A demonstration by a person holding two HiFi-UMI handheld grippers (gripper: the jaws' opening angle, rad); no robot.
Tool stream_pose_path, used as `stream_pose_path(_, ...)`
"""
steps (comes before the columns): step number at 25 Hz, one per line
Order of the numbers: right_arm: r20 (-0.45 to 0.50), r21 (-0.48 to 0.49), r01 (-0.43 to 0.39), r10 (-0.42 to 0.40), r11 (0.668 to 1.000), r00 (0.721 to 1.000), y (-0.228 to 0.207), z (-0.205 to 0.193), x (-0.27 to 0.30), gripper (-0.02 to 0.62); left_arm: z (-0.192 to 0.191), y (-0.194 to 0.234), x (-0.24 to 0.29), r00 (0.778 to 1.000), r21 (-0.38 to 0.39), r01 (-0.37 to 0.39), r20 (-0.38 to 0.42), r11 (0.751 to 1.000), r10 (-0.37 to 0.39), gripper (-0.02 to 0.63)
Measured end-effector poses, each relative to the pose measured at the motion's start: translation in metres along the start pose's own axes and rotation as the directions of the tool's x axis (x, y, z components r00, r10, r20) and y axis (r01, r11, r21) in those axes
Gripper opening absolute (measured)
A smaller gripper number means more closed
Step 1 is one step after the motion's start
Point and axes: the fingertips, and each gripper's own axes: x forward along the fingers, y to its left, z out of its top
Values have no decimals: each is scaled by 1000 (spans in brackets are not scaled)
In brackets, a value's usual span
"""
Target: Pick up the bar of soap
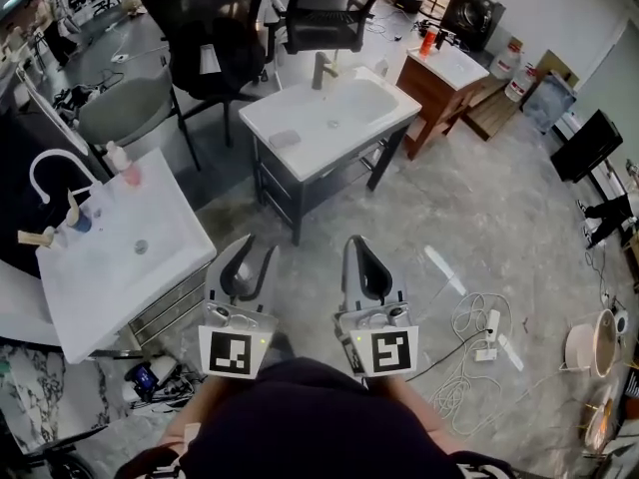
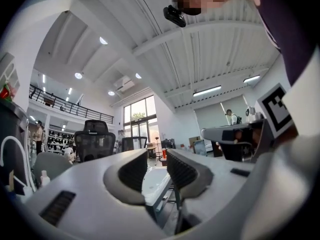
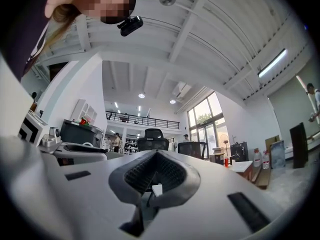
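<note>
A pale oval bar, apparently the soap (image 1: 284, 139), lies on the left part of the white middle sink's counter (image 1: 374, 118), well ahead of both grippers. My left gripper (image 1: 257, 248) is held close to my body over the floor, and its jaws stand apart with nothing between them. In the left gripper view the left gripper (image 2: 156, 156) shows a clear gap, through which that sink's counter (image 2: 156, 181) appears. My right gripper (image 1: 357, 239) hangs beside the left one. In the right gripper view the right gripper (image 3: 156, 152) has its tips together and holds nothing.
A second white sink (image 1: 150, 267) with a curved tap (image 1: 45, 168) and a pink bottle (image 1: 130, 173) stands at my left. Black office chairs (image 1: 215, 28) are behind the middle sink. A wooden vanity (image 1: 439, 88) stands at the back right, and cables with a power strip (image 1: 486, 332) lie on the floor.
</note>
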Motion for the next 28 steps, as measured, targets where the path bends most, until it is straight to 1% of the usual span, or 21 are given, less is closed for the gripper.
stream_pose_path(6, -16, 0, 75, -75, 997, 997, -11, -22, 49, 17, -18, 39, 46, 999, -11, 48, 0, 999, -48, 100)
stream_pose_path(11, -17, -7, 106, -107, 994, 994, -11, -37, 75, 17, -32, 60, 75, 997, -11, 72, 2, 997, -72, 100)
stream_pose_path(21, -39, -20, 131, -132, 991, 990, -20, -46, 106, 17, -44, 85, 101, 997, -11, 72, -5, 997, -72, 100)
stream_pose_path(24, -50, -23, 122, -123, 992, 991, -22, -53, 115, 17, -54, 88, 108, 997, -24, 70, -29, 997, -70, 100)
stream_pose_path(28, -43, -19, 99, -99, 995, 994, -30, -61, 136, 17, -62, 94, 128, 998, -34, 56, -36, 998, -57, 100)
